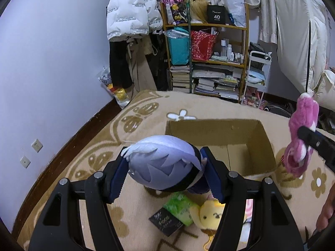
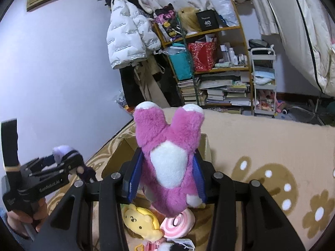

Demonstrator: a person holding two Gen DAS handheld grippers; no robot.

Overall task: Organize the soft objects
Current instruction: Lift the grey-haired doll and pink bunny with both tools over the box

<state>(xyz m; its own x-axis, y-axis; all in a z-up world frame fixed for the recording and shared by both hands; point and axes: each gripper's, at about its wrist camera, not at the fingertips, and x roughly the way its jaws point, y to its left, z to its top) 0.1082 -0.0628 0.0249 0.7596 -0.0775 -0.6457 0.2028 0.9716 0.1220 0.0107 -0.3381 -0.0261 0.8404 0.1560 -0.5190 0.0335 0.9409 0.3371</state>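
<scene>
Black linkage arms fill the lower edge of both wrist views. Between the blue pads of the left gripper (image 1: 165, 167) a lavender-haired plush doll (image 1: 163, 163) is pinched by its head, the pads pressed against either side; the doll is held clear of the patterned carpet (image 1: 134, 121), just in front of the near wall of an open cardboard box (image 1: 217, 131). In the right wrist view the same gripper (image 2: 62, 156) is seen at lower left, carried by a hand (image 2: 27, 215), with part of the doll showing between its fingers.

The right gripper (image 2: 165, 167) is closed on a pink-and-white plush animal (image 2: 167, 159), gripped at the body, with two white-tipped limbs pointing upward. In the left wrist view this plush (image 1: 301, 138) is shown hanging at the right edge, beside the right wall of the box and above the carpet.

On the carpet beneath the grippers lie a yellow plush (image 1: 211, 215), a green packet (image 1: 180, 207) touching it, a dark booklet (image 1: 165, 221) partly under the packet, and a pink swirled round toy (image 2: 178, 223) just beside the yellow plush (image 2: 140, 221).

In the background a white puffer jacket (image 1: 132, 10) is hung beside a wooden shelf (image 1: 209, 25) loaded with bags, bottles and stacked books.
</scene>
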